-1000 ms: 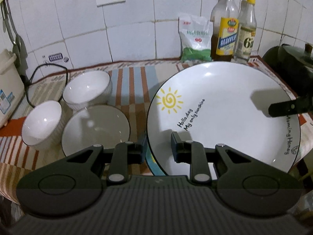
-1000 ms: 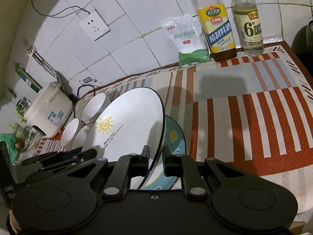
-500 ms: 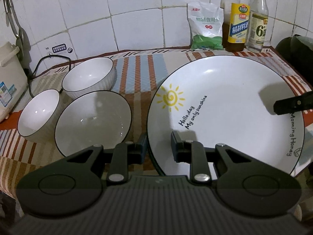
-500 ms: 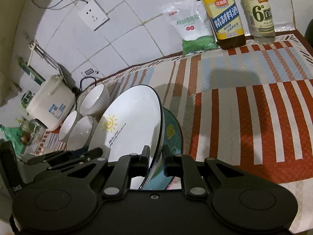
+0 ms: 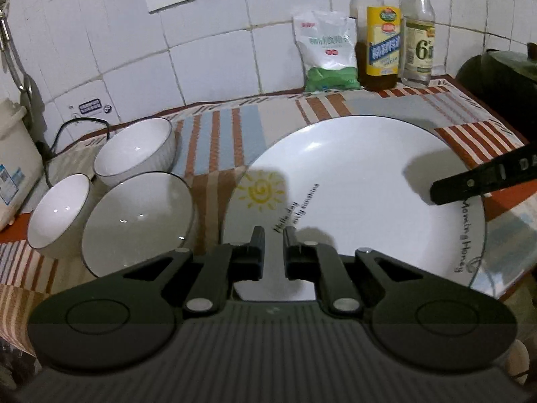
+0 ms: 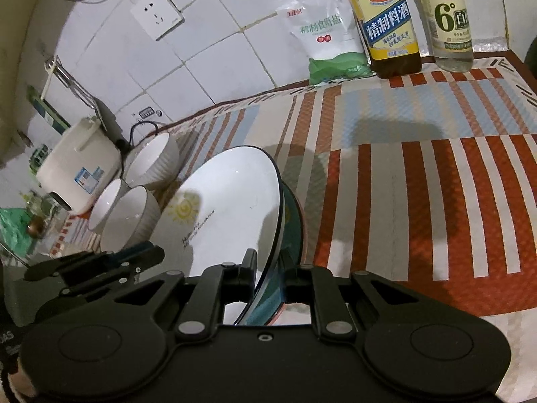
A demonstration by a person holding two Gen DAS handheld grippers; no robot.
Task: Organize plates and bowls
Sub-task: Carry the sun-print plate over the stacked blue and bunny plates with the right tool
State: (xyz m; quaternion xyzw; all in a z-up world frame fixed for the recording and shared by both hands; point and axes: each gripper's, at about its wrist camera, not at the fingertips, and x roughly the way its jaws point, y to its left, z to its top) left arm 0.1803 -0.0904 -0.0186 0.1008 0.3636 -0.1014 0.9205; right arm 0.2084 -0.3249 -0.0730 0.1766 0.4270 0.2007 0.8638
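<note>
A large white plate (image 5: 352, 194) with a yellow sun and black rim lies tilted over a teal plate (image 6: 295, 221) on the striped cloth. My right gripper (image 6: 268, 262) is shut on the white plate's (image 6: 228, 201) near rim; one of its fingers (image 5: 470, 184) reaches over the plate's right side in the left wrist view. My left gripper (image 5: 273, 235) hovers over the plate's near left part, its jaws closing with nothing between them. To the left stand three white bowls: a ribbed one (image 5: 137, 154), a small one (image 5: 57, 215) and a wide black-rimmed one (image 5: 137, 221).
A white rice cooker (image 6: 77, 174) with its cable stands at the far left. A salt bag (image 5: 329, 53) and two bottles (image 5: 382, 43) line the tiled back wall. A dark pot (image 5: 503, 80) sits at the right. Striped cloth (image 6: 436, 184) lies right of the plates.
My left gripper has come off the white plate's rim and its jaws have drawn together. The plate has sunk lower over the teal plate, still in the right gripper's hold.
</note>
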